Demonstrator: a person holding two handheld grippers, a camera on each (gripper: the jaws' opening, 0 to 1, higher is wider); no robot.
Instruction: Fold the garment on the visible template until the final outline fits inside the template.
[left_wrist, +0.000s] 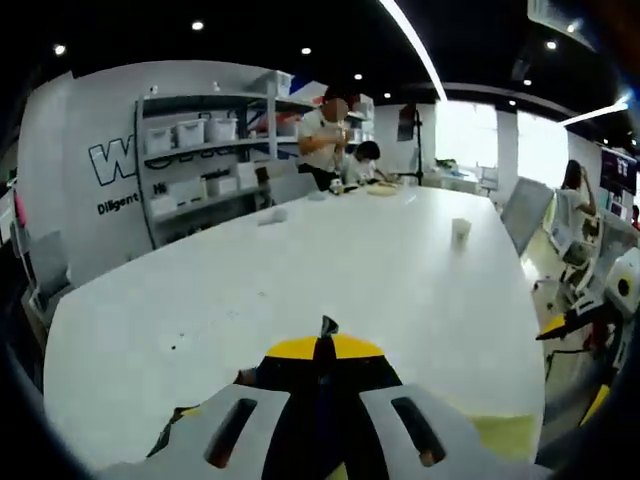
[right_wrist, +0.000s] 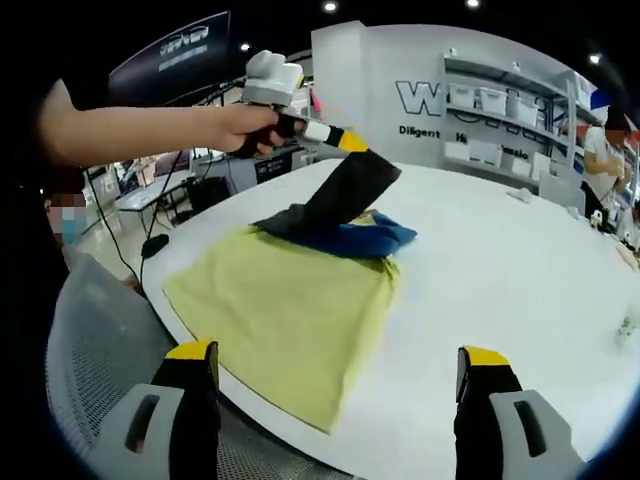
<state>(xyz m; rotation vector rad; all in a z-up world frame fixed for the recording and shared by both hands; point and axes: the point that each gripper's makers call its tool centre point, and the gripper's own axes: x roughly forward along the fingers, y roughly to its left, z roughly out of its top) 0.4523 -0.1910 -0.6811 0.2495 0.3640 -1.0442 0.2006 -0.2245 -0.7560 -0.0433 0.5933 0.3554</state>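
Your right gripper (right_wrist: 338, 385) hangs wide open and empty over the table (right_wrist: 500, 280) edge. Beyond it lies the yellow template (right_wrist: 280, 310). At its far edge the left gripper (right_wrist: 352, 147) pinches the dark garment (right_wrist: 345, 205) and lifts one corner. The cloth looks light, limp and easily dragged. Grip corners or hems.

Dark garment half lifted off the yellow template

My left gripper (right_wrist: 352, 150) pinches a black edge of the garment (right_wrist: 340, 215), pulling it up into a tilted peak; its blue-and-black bulk lies bunched on the far end of the flat yellow template (right_wrist: 280, 310) at the white surface's (right_wrist: 500, 270) near edge.
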